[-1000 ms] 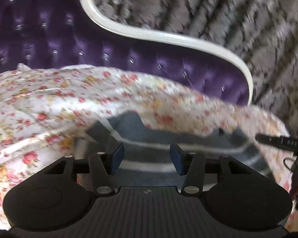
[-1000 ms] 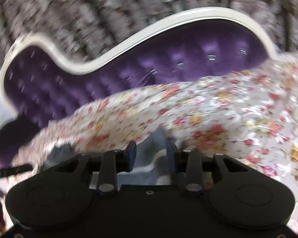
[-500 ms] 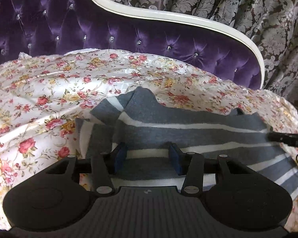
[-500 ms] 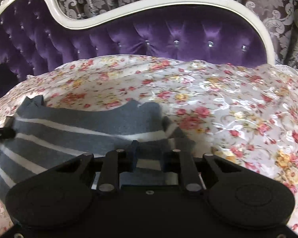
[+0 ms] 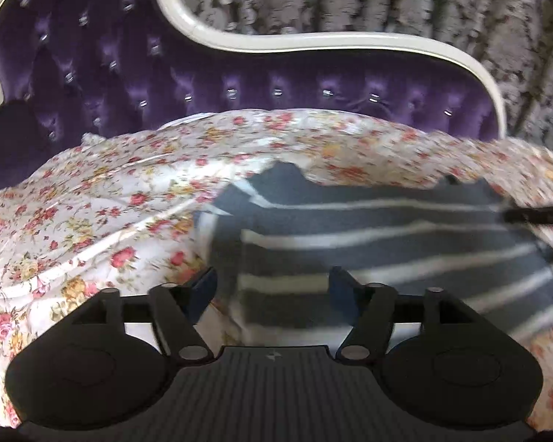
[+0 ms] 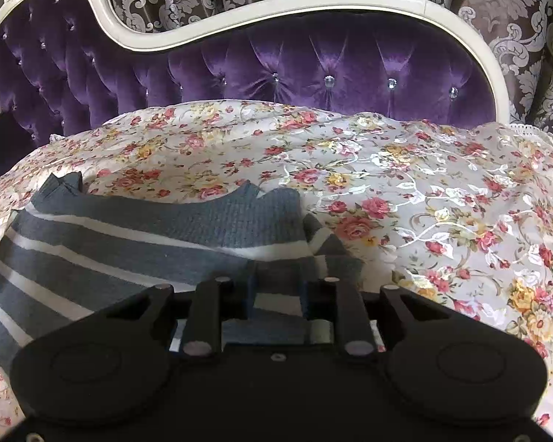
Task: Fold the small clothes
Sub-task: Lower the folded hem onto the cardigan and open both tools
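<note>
A grey garment with white stripes (image 5: 379, 243) lies spread on the floral sheet (image 5: 110, 221). My left gripper (image 5: 272, 285) is open over the garment's left end, its blue pads wide apart and holding nothing. In the right wrist view the same garment (image 6: 147, 235) stretches left, with its right end at my right gripper (image 6: 276, 291). The right jaws stand a modest gap apart over the cloth's edge and grip nothing. A black tip of the right gripper (image 5: 534, 215) shows at the right edge of the left wrist view.
A purple tufted headboard (image 6: 276, 62) with a curved white frame (image 6: 313, 0) rises behind the bed. Patterned grey curtains (image 6: 516, 18) hang behind it. The floral sheet (image 6: 442, 202) spreads wide to the right of the garment.
The garment was laid flat on the sheet. My left gripper opened wider and drew back and left. My right gripper stayed at the right end with a slightly wider gap.
</note>
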The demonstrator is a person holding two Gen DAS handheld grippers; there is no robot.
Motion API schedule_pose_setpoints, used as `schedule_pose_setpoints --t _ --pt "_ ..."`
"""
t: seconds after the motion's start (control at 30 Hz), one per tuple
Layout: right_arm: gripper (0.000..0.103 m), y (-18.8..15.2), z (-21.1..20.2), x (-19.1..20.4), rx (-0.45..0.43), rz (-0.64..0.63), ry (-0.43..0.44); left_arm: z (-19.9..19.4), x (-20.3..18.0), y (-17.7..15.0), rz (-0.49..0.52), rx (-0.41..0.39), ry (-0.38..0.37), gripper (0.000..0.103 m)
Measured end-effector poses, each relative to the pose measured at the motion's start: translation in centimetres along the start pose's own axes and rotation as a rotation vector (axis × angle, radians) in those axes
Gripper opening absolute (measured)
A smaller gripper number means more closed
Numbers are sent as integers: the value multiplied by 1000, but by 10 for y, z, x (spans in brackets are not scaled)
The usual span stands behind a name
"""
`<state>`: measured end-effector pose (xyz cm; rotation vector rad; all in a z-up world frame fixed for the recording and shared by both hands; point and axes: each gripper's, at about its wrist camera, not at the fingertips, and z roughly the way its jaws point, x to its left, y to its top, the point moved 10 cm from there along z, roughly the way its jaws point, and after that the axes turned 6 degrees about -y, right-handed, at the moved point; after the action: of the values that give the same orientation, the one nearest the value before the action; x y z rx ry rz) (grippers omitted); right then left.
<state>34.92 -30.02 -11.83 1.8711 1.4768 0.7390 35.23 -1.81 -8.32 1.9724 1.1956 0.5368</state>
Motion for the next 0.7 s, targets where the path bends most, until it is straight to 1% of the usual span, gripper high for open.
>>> schedule_pose_setpoints --t 0.03,0.1,0.13,0.17,0.2,0.23,0.3,0.37,0.53,0.6,0.7 --pt "33 0 -1 1 -3 -9 -2 2 -4 -5 26 17 2 66" --pt "34 -1 -4 3 -7 -34 -10 12 -4 -16 68 61 42 66" --pt "39 -2 -5 3 -8 -49 -17 17 0 -21 70 76 59 66" --pt "43 -3 -6 2 -9 -64 -29 20 4 -25 55 85 54 67" --pt "51 -4 -7 -1 -7 -80 -48 21 8 -28 22 88 35 68" --pt "53 -5 -9 -4 -6 -93 -63 20 12 -28 -6 91 24 69" --pt "53 -7 -10 -12 10 -100 -84 20 17 -28 -12 95 30 72" --pt "53 -9 -11 -21 35 -75 -90 21 18 -30 -8 102 39 75" --pt "53 -13 -6 -39 75 -34 -122 21 21 -32 -59 111 20 75" --pt "53 -13 -6 -42 77 -2 -113 21 21 -34 -83 119 6 75" --pt "54 -2 -17 -44 27 81 -58 24 23 -36 -133 133 -24 76"
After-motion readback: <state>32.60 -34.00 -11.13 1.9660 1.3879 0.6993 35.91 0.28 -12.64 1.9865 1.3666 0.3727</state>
